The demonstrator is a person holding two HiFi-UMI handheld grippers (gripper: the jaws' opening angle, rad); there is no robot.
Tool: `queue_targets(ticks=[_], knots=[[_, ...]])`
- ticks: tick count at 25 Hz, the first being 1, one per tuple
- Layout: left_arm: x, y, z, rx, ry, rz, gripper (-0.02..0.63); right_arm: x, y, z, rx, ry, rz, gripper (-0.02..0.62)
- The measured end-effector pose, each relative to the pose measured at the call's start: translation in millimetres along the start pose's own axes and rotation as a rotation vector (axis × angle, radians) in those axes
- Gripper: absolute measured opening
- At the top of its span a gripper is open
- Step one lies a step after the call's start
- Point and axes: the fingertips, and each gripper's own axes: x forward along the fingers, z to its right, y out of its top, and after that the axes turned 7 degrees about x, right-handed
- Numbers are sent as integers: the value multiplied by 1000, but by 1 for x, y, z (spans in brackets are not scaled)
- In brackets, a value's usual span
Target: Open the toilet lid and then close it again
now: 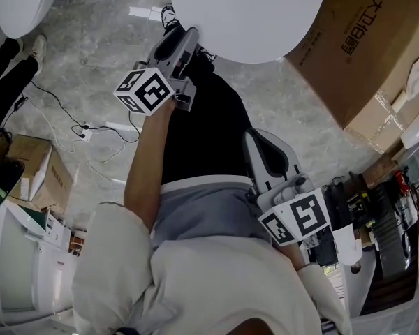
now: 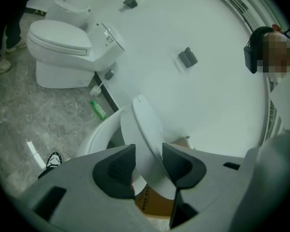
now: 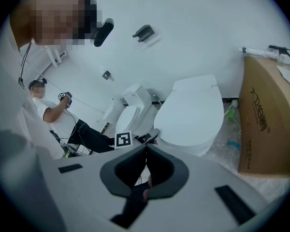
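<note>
The left tool (image 2: 149,150) is gripping the front edge of the toilet lid (image 2: 146,122). Its jaws are standing fairly wide, with the lid's thickness filling the gap and the pads (image 2: 117,169) pressing on both faces. The lid is sitting partly raised and tilted, leaning toward one o'clock in the left gripper view. The bowl rim (image 2: 97,133) is showing beneath it at nine o'clock.

The right tool (image 3: 146,148) is hanging idle with its jaws together and nothing between them. It is pointing toward the same toilet from the person's side.

Further out, a green bottle (image 2: 98,109) is lying on the floor (image 2: 34,115) at ten o'clock of the lid. A second toilet (image 2: 63,47) is standing beyond it. In the head view a cardboard box (image 1: 363,54) is sitting at two o'clock of the person.

The lid is looking like stiff moulded plastic, so probably light for its size but glossy and slippery under the pads. It is likely hinged at the back, so it would be swinging in an arc rather than lifting straight. The front lip, farthest from the hinge, is looking like the right place to hold, since it gives the most leverage. The bite is looking shallow, so the lid could slip out and slam if the tool does not follow the arc.
</note>
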Motion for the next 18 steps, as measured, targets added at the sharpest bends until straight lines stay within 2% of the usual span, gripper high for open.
queue_targets(ticks=[18], knots=[[-11, 52, 59, 35, -117, 57, 163, -10, 18, -16, -13, 18, 57, 11]])
